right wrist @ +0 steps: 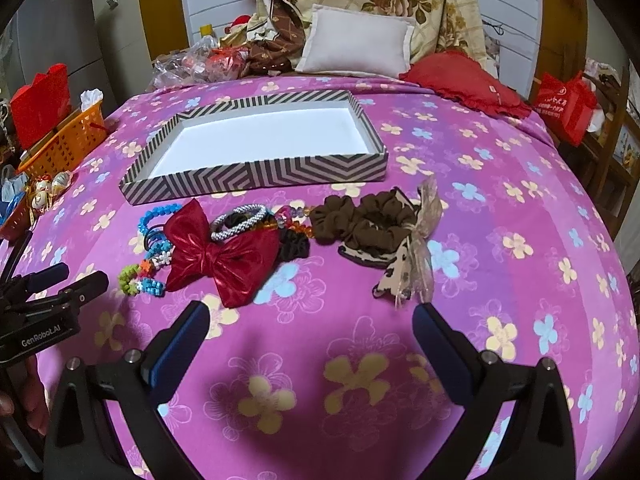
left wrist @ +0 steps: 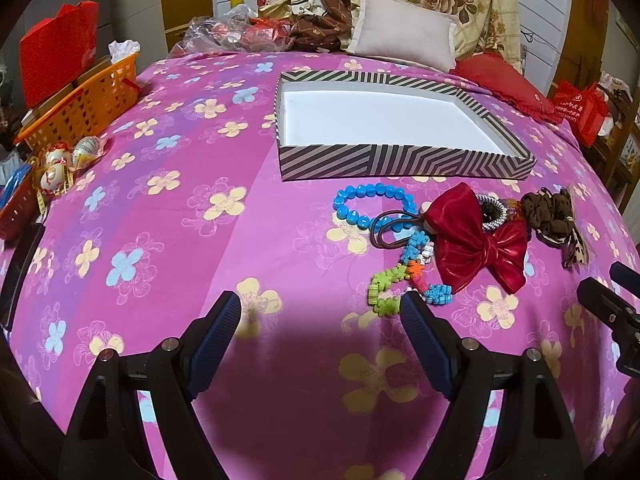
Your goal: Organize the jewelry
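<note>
A striped box (left wrist: 400,160) (right wrist: 256,174) with a white inside lies open and empty on the pink flowered bedspread. In front of it lies a pile: a blue bead bracelet (left wrist: 372,204) (right wrist: 154,216), a red bow (left wrist: 480,240) (right wrist: 224,256), a colourful plastic chain (left wrist: 400,280) (right wrist: 140,276), a silver bangle (right wrist: 240,222), a brown scrunchie (right wrist: 360,220) (left wrist: 548,208) and a leopard bow (right wrist: 408,268). My left gripper (left wrist: 320,312) is open and empty, just short of the chain. My right gripper (right wrist: 310,320) is open and empty, near the red bow and leopard bow.
An orange basket (left wrist: 88,104) (right wrist: 64,144) and wrapped candies (left wrist: 60,160) sit at the bed's left edge. Pillows (left wrist: 404,32) (right wrist: 356,40) and a red cushion (right wrist: 460,76) lie behind the box. A red bag (right wrist: 568,104) stands to the right.
</note>
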`<move>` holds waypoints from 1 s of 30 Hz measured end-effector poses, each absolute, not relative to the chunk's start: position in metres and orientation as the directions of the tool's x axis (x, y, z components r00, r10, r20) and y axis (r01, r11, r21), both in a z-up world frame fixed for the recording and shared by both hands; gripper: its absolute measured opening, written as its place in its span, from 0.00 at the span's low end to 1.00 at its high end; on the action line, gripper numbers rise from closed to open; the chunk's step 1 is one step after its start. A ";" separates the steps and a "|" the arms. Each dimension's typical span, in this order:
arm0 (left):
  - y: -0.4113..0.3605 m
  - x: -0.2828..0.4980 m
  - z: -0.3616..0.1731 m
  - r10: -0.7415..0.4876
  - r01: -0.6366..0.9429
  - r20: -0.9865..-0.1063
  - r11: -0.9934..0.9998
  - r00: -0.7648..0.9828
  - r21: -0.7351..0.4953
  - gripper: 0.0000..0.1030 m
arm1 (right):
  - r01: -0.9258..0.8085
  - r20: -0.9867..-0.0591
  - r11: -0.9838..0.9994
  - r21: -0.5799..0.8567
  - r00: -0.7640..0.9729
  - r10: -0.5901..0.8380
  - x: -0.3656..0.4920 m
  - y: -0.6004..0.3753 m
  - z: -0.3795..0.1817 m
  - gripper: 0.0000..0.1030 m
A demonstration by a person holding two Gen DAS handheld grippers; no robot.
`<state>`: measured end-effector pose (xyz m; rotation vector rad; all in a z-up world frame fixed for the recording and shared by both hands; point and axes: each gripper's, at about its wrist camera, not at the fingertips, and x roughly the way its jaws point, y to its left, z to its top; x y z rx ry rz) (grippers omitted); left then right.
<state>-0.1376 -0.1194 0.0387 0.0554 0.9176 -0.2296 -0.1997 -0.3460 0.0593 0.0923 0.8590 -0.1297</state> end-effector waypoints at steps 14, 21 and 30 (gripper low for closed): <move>-0.120 -0.137 0.036 -0.171 0.221 -0.794 0.974 0.583 -0.048 0.60 | 0.138 -0.767 0.990 -0.007 0.635 -0.094 -0.197 -0.345 0.052 1.00; -0.123 -0.137 0.033 -0.172 0.224 -0.797 0.973 0.579 -0.047 0.60 | 0.136 -0.778 0.991 0.001 0.622 -0.084 -0.196 -0.345 0.049 1.00; -0.128 -0.133 0.033 -0.215 0.247 -0.807 0.965 0.550 -0.089 0.60 | 0.125 -0.803 0.992 -0.034 0.588 -0.101 -0.187 -0.344 0.049 1.00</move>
